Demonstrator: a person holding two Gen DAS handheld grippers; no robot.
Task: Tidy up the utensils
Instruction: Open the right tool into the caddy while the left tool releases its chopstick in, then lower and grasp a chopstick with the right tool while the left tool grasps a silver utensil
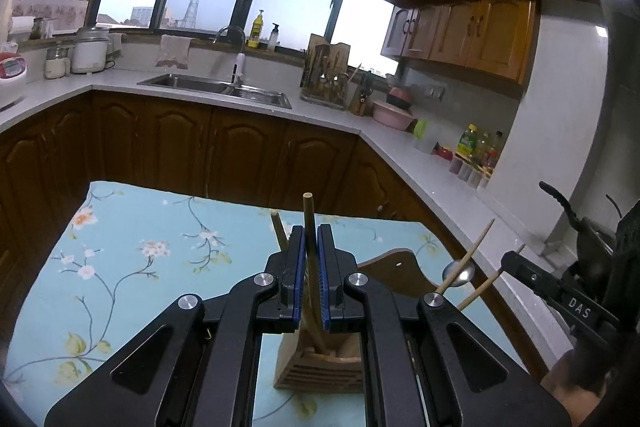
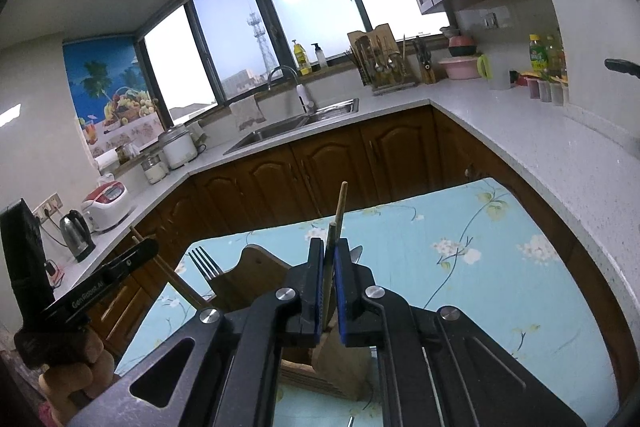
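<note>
Wooden utensil holder on table, two chopsticks gripped over it.

Table (image 1: 132,247): covered by a pale blue floral cloth (image 1: 168,227). Holder (image 1: 320,363): slatted wood, compartmented, standing on the cloth below both grippers; contents are chopsticks, their lower ends in a front compartment, plus a fork (image 2: 205,261) and a spoon (image 1: 458,274) rising from it, compartments for these not discernible. Left gripper (image 1: 311,239): fingers narrow, clamped on a chopstick (image 1: 309,223) that stands near upright, its lower end in the holder; a second stick (image 1: 278,229) leans just beside. Right gripper (image 2: 329,251): fingers narrow, clamped on a chopstick (image 2: 340,207), tilted slightly, lower end toward the holder.
</note>
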